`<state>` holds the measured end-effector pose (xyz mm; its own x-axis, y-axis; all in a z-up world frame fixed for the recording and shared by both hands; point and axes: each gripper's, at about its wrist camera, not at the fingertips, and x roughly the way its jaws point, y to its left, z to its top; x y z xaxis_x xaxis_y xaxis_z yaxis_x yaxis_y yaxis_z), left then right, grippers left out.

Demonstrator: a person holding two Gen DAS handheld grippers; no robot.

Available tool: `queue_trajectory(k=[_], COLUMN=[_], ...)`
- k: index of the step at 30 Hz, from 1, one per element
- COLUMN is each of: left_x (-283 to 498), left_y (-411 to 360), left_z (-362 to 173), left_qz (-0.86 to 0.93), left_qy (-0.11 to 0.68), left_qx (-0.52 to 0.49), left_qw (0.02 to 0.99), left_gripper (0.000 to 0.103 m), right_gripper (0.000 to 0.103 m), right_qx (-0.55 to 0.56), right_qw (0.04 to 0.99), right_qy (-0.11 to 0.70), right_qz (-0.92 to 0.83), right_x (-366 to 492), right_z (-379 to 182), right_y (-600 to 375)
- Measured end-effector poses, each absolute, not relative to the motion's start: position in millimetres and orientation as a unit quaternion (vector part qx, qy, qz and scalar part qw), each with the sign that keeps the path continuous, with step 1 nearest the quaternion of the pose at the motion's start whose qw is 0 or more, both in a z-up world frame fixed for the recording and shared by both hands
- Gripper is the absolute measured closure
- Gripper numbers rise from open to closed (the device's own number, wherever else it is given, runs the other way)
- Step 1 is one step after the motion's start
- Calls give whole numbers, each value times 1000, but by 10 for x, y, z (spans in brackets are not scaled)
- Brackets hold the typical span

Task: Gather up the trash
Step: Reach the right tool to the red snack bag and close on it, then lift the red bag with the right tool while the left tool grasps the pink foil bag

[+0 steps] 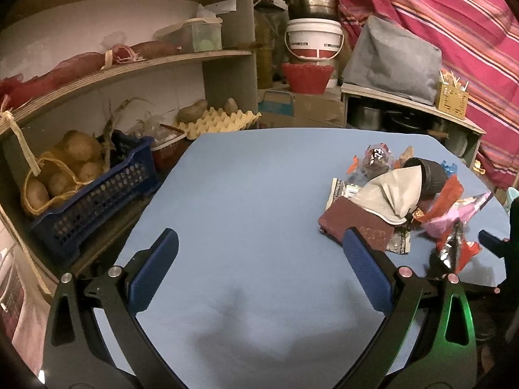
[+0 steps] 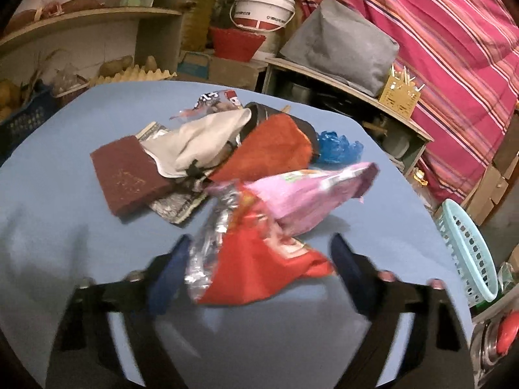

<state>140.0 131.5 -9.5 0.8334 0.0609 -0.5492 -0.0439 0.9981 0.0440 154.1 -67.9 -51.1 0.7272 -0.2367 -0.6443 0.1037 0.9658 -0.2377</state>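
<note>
A heap of trash lies on the blue table (image 2: 58,227): a red and silver snack bag (image 2: 259,269), a pink wrapper (image 2: 308,194), an orange-red cloth (image 2: 275,149), a white cloth (image 2: 201,142), a maroon book (image 2: 129,175), a tipped black cup (image 1: 428,175) and a blue plastic scrap (image 2: 337,146). My right gripper (image 2: 259,249) is open with the red snack bag lying between its fingers. My left gripper (image 1: 259,236) is open and empty over bare table, left of the heap; the maroon book also shows in its view (image 1: 356,223).
A light blue plastic basket (image 2: 467,253) stands off the table's right edge. Wooden shelves at the left hold a dark blue crate (image 1: 94,194) of potatoes and an egg tray (image 1: 220,123). A white bucket (image 1: 313,40), a pot and a striped red cloth fill the back.
</note>
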Motion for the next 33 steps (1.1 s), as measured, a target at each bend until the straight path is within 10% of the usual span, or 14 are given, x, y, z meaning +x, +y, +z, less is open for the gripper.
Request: queue_trajectory(k=[19,33], left_x=[1431,1480], left_y=[461,-189], left_z=[-21,-15], left_qz=[-18,-68], left_qy=[286,293], left_qx=[56,55], left_qw=[957,952], left_gripper=[5,5], right_gripper=[68,71], right_qx=[2,6], right_qw=[935,942], right_qy=[354,335], right_qz=[-11,1], right_x=[1303,1221], right_z=[-337,27], right_y=[-1586,-2381])
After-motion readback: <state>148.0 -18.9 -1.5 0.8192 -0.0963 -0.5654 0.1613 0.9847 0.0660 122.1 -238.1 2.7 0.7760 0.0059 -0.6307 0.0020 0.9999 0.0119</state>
